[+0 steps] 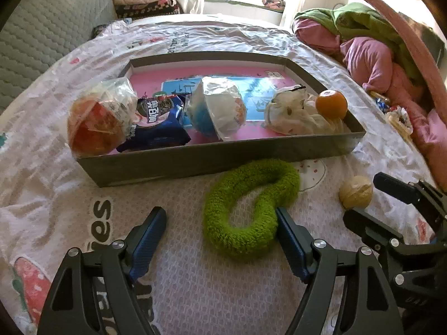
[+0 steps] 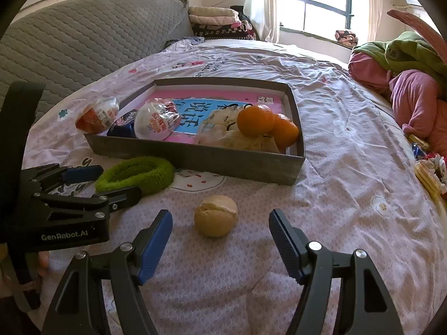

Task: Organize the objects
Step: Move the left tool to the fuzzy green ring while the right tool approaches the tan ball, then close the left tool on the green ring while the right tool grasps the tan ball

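Green fuzzy loop (image 1: 251,209) lay bent on my bedsheet, just in front of the grey tray (image 1: 223,156). Pale round thing (image 2: 216,219), maybe a peeled fruit, sat nearby. Tray held wrapped snacks & oranges (image 2: 265,124).

You are working in a home bedroom: a bed (image 2: 335,139) with a printed pink sheet, a grey quilted headboard (image 2: 83,36), folded blankets (image 2: 215,19) stacked beside a curtained window (image 2: 321,2), and bundled clothes (image 1: 363,42) at the edge.

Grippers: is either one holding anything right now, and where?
Nothing held. The left gripper is open by the green ring; the right gripper is open around the pale ball.
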`<action>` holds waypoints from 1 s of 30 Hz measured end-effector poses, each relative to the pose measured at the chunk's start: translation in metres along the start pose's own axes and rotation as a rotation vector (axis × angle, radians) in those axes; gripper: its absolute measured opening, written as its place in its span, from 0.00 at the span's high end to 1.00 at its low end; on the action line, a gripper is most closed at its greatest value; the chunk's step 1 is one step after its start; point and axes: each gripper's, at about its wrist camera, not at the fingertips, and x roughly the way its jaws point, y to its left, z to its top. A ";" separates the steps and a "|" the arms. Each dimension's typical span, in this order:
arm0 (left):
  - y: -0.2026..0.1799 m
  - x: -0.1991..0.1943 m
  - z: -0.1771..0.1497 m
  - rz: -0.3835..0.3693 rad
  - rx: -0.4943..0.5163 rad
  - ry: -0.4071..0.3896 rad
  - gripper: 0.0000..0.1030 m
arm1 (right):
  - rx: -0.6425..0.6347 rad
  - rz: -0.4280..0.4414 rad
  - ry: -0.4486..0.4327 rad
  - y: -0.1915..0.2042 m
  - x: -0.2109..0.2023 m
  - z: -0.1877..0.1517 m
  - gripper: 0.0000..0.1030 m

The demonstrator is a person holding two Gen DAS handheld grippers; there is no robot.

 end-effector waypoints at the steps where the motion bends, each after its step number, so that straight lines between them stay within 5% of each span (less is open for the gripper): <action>1: 0.001 0.002 0.001 -0.007 -0.002 0.001 0.22 | 0.002 0.001 0.002 -0.001 0.001 0.000 0.31; 15: -0.001 0.008 0.004 -0.021 0.004 -0.009 0.22 | 0.004 -0.012 0.003 -0.003 0.007 0.003 0.40; 30: -0.003 0.008 0.006 -0.053 0.018 -0.021 0.32 | -0.018 0.005 0.014 0.002 0.014 0.001 0.66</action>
